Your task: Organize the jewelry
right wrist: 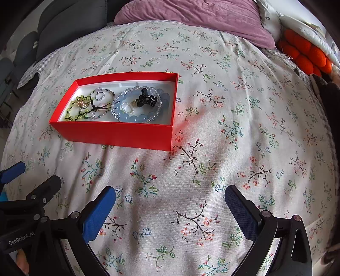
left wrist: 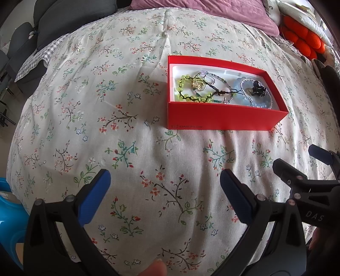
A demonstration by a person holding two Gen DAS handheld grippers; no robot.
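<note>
A red box [left wrist: 223,116] [right wrist: 119,131] with a white inside lies on the floral bedspread [left wrist: 106,127] [right wrist: 233,148]. In it lie a green bead bracelet [left wrist: 184,93] [right wrist: 73,110], a pale blue bead bracelet [left wrist: 260,103] [right wrist: 136,117], a black hair claw [left wrist: 258,89] [right wrist: 148,99] and thin chains. My left gripper [left wrist: 165,180] hovers open over the bedspread, nearer than the box, and holds nothing. My right gripper [right wrist: 170,197] is open too, below and right of the box. Each gripper shows at the edge of the other's view.
A mauve pillow [left wrist: 212,12] [right wrist: 201,19] lies at the head of the bed. An orange knobbly cushion [left wrist: 301,36] [right wrist: 306,53] sits at the far right. Dark grey cushions [left wrist: 63,23] are at the far left. A blue object [left wrist: 8,214] is at the bed's left edge.
</note>
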